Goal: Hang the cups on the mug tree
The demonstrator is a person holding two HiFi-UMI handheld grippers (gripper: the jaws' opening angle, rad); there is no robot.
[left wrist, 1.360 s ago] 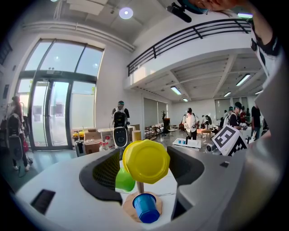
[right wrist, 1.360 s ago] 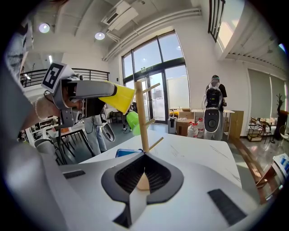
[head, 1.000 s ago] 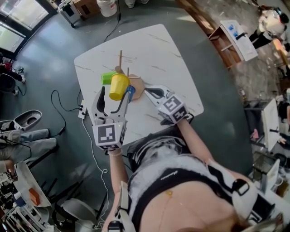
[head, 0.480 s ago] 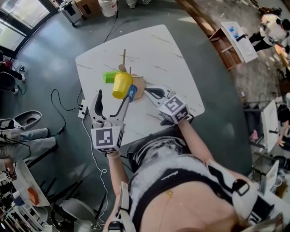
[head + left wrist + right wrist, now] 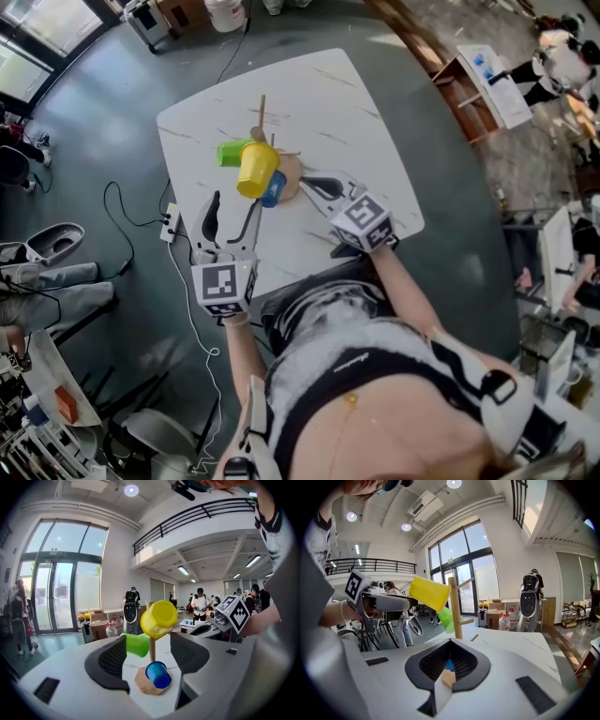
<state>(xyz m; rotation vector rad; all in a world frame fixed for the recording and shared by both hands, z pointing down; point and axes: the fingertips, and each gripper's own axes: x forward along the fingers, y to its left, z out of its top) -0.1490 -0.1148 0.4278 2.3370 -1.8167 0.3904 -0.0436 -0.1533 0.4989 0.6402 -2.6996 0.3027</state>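
Head view: the mug tree [image 5: 292,169] stands near the middle of the tabletop [image 5: 356,122]. On it are the yellow cup [image 5: 257,169] on a high peg, the green cup [image 5: 232,152] behind it and the blue cup [image 5: 273,192] low by the base. The left gripper [image 5: 234,202] sits toward the near left corner with its jaws apart and nothing in them. The right gripper [image 5: 307,181] reaches the base from the near right side.

Left gripper view: both pads stand wide apart and bare, well short of the yellow cup [image 5: 159,618]. The jaws have just been closing a little, with nothing between them. The blue cup [image 5: 158,674] lies right over the base, and I cannot tell whether a peg carries it.

Right gripper view: the jaws are nearly together, and a sliver of the wooden base shows in the slit, so they seem to pinch its edge.

The step appears to be letting go after hanging. It is best to draw the left gripper straight back toward the near edge, keeping the jaws wide enough to miss the yellow rim. The right gripper should hold the base steady until the cup settles.

A second ago the left jaws flanked the yellow cup. Now they sit back and clear of it, and the cup stays on its peg. The right gripper looks unmoved.
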